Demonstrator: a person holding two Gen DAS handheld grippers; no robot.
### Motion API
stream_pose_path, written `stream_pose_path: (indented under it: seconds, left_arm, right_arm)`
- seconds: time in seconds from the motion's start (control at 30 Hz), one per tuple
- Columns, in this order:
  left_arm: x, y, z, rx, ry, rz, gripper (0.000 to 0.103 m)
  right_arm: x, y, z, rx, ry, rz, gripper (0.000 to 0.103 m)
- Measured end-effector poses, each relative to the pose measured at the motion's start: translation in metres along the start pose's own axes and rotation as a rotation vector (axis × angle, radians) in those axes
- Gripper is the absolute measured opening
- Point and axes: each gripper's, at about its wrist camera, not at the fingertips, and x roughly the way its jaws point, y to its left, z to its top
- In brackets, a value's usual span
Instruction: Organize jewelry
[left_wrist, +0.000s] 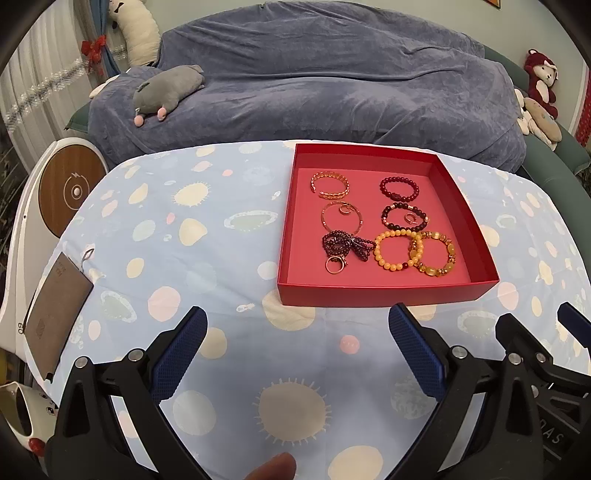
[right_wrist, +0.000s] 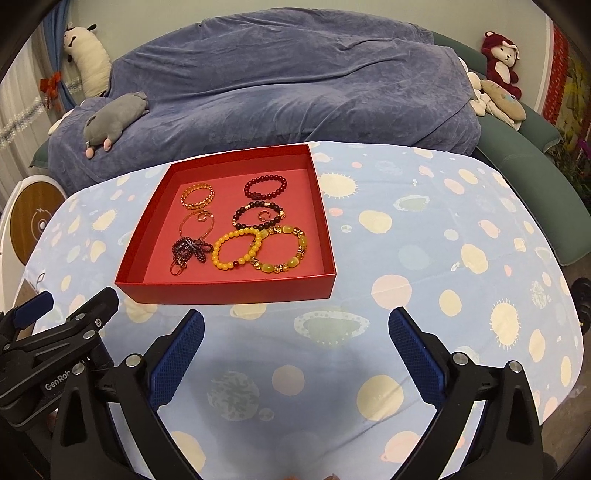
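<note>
A red tray (left_wrist: 384, 291) of bracelets (left_wrist: 394, 249) sits on a spotted tablecloth (left_wrist: 177, 236), just beyond both tongs. The left tongs (left_wrist: 297, 350) and right tongs (right_wrist: 295, 350) hover side by side, angled downward, jaws wide apart and empty

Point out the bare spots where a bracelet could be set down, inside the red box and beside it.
Inside the red box, jewelry crowds the middle and near side; bare strips run along its walls. The tablecloth lies bare between box and grey card, and before both open grippers.

Grey card (left_wrist: 55, 306) print illegible (too small).
</note>
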Motion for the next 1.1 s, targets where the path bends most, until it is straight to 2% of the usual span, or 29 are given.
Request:
stream_pose_path:
  seconds: [1.1]
  left_arm:
    - [-0.0066, 0.0026, -0.0057, -0.003, -0.005, 0.008, 0.094]
  right_arm:
    - [-0.0076, 0.0031, -0.0092, 0.002, 0.003, 0.004, 0.096]
